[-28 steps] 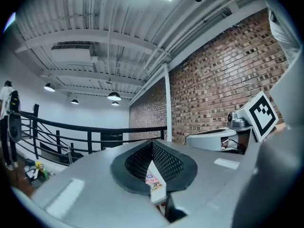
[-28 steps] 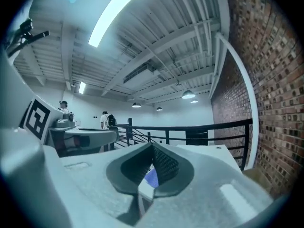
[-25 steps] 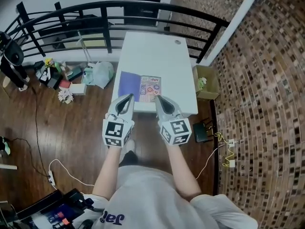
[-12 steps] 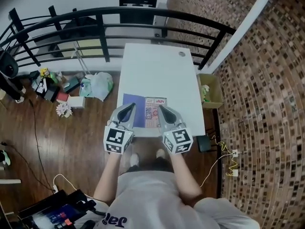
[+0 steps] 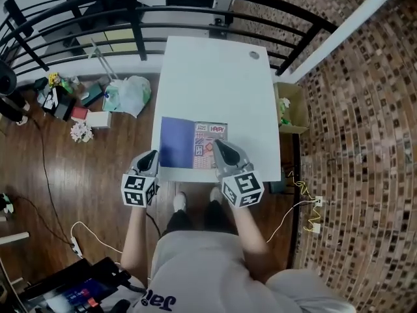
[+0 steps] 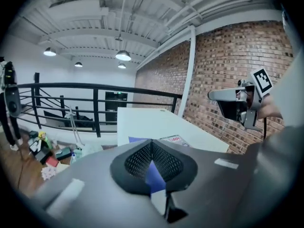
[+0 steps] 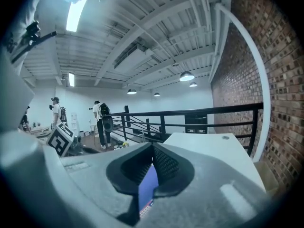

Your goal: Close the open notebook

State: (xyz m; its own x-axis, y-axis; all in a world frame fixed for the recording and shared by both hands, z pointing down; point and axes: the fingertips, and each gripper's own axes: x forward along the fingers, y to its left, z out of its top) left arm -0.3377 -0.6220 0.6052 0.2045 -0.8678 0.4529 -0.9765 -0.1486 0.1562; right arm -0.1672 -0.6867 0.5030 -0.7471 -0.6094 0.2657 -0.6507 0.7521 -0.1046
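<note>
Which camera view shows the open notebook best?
The head view: the whole notebook lies open, blue page left, printed page right. The left gripper view shows only a low strip of it; the right gripper view shows only a blue sliver.

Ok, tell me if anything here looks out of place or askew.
Nothing on the table stands out: the open notebook lies flat, square to the near edge. The only mess is a heap of bags and small things on the floor left of the table, by the railing.
</note>
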